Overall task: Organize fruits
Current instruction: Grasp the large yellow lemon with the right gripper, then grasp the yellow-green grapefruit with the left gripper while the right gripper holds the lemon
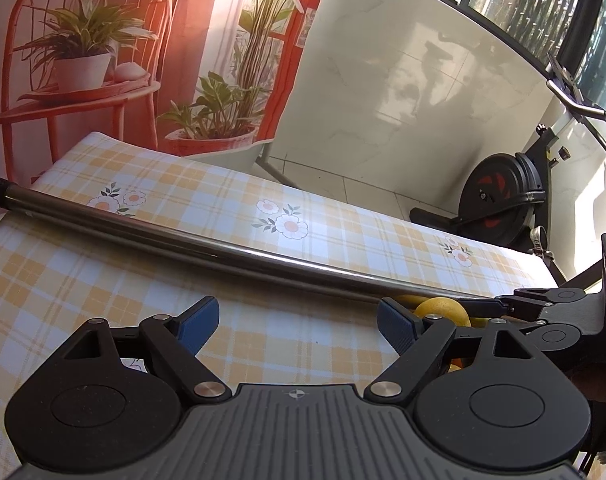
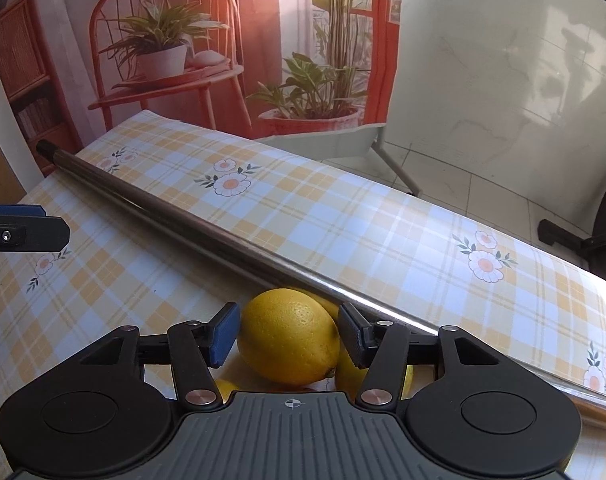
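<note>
The right tongs [image 2: 289,334] are seen partly spread around a yellow lemon [image 2: 289,336]. The lemon sits between the two blue pads [image 2: 223,334], but a sliver of space shows at each side, so it is straddled rather than pinched. Further yellow fruit [image 2: 349,372] is glimpsed beneath and beside this lemon, mostly hidden by the tongs' body; how many pieces are there cannot be told.

The left tongs [image 1: 297,326] are held spread wide, with nothing between the blue pads except bare cloth. Just beyond the right-hand pad, the same cluster of lemons [image 1: 439,308] is partly seen, and the black linkage of the right tongs [image 1: 543,300] reaches in from the right edge of that view. In the right wrist view, one finger of the left tongs [image 2: 23,232] enters at the left edge, well apart from the fruit.

The bench [image 2: 343,216] is covered by a yellow-and-white plaid cloth printed with flowers. A long metal rod [image 2: 207,228] lies diagonally across it, just behind the lemons. Behind the bench a printed backdrop [image 2: 183,40] with an orange chair and potted plants is hung, and an exercise bike [image 1: 503,200] stands on the tiled floor at the right.
</note>
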Motion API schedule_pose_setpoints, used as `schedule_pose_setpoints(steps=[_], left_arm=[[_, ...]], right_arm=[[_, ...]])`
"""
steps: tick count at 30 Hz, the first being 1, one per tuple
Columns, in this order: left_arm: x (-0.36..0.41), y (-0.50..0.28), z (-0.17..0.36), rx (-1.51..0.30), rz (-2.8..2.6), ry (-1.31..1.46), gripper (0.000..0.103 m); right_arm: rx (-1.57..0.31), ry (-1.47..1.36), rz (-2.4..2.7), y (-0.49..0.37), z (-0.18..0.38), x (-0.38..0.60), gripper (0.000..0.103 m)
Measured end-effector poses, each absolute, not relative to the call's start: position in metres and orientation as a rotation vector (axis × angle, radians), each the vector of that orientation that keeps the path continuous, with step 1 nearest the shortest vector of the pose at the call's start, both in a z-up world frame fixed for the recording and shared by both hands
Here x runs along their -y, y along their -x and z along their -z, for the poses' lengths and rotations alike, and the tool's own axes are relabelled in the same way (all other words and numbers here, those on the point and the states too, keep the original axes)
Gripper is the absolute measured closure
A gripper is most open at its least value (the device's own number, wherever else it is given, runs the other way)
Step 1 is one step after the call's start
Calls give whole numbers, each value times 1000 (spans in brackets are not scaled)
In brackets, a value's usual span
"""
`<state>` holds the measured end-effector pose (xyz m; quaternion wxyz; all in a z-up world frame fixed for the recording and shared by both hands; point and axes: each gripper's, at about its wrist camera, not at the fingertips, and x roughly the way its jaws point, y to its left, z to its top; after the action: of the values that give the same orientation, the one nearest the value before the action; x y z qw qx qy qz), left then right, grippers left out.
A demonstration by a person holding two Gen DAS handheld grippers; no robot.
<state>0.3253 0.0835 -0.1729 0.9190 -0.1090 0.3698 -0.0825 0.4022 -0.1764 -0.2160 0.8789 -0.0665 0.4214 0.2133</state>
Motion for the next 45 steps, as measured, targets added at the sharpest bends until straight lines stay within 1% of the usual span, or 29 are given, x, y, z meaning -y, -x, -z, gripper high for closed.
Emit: schedule_pose_setpoints(steps=[5,8,11,13,18,21,24,33,38,40,45], left_arm=[[-84,-325,180,-782,167,239,16],[-85,-325,183,-790,183,265,16],[-83,-323,182,-811,200,269,19],[-80,-319,179,-809,211,243,19],[-67,-312,165,-785,241,208,19],[-53,-307,162,-781,273,189,19],[-38,-302,162,-797,290,148,19],[-18,-301,165,-836,320,99,19],[1,-303,175,-845,339,23,20],[16,-305,181,-856,343,-37,25],[35,-309,191,-870,400,-58,26]], right_arm=[[-905,184,-442,-403,223,169,46],[-918,241,-427,-403,225,159,46],[-910,328,-428,-398,227,149,48],[-892,333,-434,-392,225,148,49],[-793,161,-428,-368,192,176,49],[-773,57,-401,-349,175,204,49],[-764,-17,-350,-324,169,235,49],[-761,-259,-212,-256,188,316,48],[-761,-295,-181,-238,201,337,48],[-760,-302,-173,-234,205,342,48],[-765,-333,-165,-229,215,352,48]])
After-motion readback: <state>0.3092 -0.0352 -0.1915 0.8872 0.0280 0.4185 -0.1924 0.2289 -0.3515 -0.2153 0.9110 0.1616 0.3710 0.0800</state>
